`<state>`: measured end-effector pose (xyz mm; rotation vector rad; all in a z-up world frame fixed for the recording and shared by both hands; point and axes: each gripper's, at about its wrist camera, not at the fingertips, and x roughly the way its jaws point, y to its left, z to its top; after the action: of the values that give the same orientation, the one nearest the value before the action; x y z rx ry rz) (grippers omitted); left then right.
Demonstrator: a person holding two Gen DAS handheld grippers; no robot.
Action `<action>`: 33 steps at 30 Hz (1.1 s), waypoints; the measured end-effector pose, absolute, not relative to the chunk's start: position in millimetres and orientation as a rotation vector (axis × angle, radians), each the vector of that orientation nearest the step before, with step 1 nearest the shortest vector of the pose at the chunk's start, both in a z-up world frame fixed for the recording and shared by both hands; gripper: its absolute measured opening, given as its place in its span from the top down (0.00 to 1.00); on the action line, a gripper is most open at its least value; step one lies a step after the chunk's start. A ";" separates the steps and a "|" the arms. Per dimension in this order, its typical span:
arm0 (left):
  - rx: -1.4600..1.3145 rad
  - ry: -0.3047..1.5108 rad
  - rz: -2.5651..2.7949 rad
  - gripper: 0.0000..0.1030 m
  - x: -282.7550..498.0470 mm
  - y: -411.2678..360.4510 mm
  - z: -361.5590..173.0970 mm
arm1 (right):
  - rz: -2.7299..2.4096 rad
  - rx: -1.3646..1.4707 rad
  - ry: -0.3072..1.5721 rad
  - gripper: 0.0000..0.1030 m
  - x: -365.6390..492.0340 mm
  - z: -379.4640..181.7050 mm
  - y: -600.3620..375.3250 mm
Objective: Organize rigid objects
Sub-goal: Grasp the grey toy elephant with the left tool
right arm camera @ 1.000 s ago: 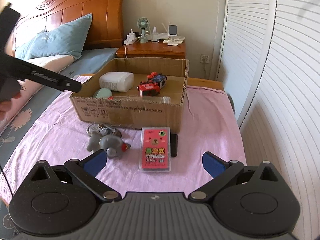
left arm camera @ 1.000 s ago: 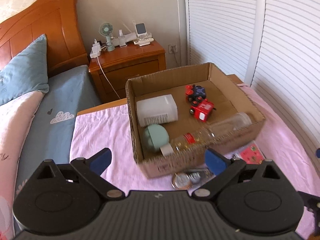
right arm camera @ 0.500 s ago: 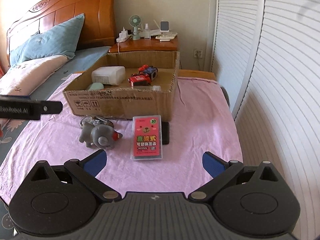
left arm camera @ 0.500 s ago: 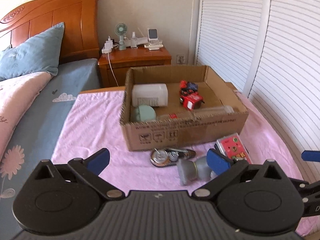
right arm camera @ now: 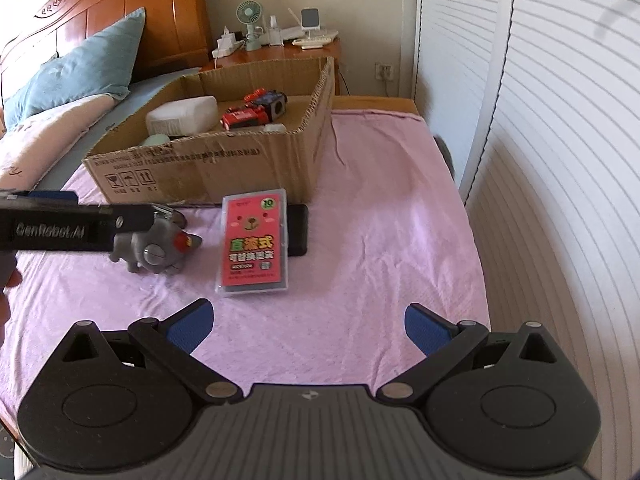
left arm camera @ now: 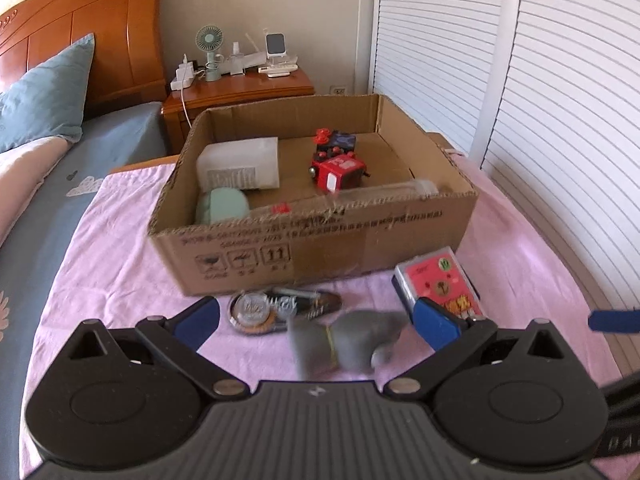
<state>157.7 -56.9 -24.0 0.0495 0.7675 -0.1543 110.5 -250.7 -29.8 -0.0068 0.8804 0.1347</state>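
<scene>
The left claw (left arm camera: 316, 322) is hovering low over the pink cloth (right arm camera: 380, 216) with its blue-padded fingers (left arm camera: 434, 322) spread wide apart, gripping nothing, and a grey toy animal (left arm camera: 352, 344) is lying on the cloth between them, blurred in the left wrist view. In the right wrist view the same claw is reaching in from the left edge of the cloth, its black side reading "GenRobot.AI", with its tip over the grey toy animal. The right claw (right arm camera: 306, 326) is also standing open and empty, its fingers (right arm camera: 426, 328) apart above bare cloth near the front edge. Just ahead of it a clear case with a pink card (right arm camera: 254, 242) is lying flat, showing a bear face, a green circle marked "10" and large Chinese characters; a black slab (right arm camera: 298, 228) is lying under its right side. A round tin with keys (left arm camera: 280, 308) is sitting just beside the front wall of the cardboard box (left arm camera: 320, 252), which is printed with a line of text, handling symbols and "11". Inside the box are lying a white labelled container (left arm camera: 240, 164), a mint green object (left arm camera: 222, 206), two red toy vehicles (left arm camera: 338, 166) and a clear bottle (left arm camera: 352, 200) along the front wall. Part of a person's hand is showing at the left edge of the right wrist view.
</scene>
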 end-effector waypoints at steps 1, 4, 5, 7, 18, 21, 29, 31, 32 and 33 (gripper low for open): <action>0.049 0.769 -0.153 0.01 162.0 -58.1 -25.2 | 0.133 -0.004 0.885 0.00 111.8 -31.0 -251.8; 0.041 0.785 -0.148 0.01 175.7 -61.2 -30.7 | 0.128 -0.004 0.896 0.00 114.4 -34.8 -254.0; 0.032 0.798 -0.153 0.01 179.9 -61.8 -33.3 | 0.127 -0.005 0.900 0.00 114.6 -35.9 -254.5; 0.028 0.815 -0.159 0.01 183.3 -62.9 -37.4 | 0.125 -0.005 0.908 0.00 115.7 -38.5 -254.4; 0.097 0.866 -0.183 0.01 156.4 -65.3 -54.4 | 0.156 -0.041 0.926 0.00 109.6 -49.9 -244.8; 0.082 0.871 -0.183 0.01 152.5 -63.0 -58.2 | 0.167 -0.074 0.924 0.00 107.1 -55.9 -240.6; 0.041 0.857 -0.183 0.04 156.8 -65.6 -60.4 | 0.175 -0.152 0.895 0.00 105.6 -70.9 -228.3; 0.023 0.860 -0.179 0.09 158.6 -65.3 -61.6 | 0.171 -0.147 0.891 0.00 105.6 -71.4 -227.3; 0.012 0.863 -0.177 0.11 159.7 -65.4 -62.2 | 0.170 -0.146 0.887 0.00 105.5 -71.6 -227.2; -0.002 0.867 -0.177 0.15 160.7 -65.2 -62.8 | 0.170 -0.146 0.884 0.00 105.8 -71.5 -227.2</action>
<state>160.7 -65.2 -62.8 -0.0022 0.8669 -0.1771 105.8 -227.2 -71.5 -0.1456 0.8836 0.1703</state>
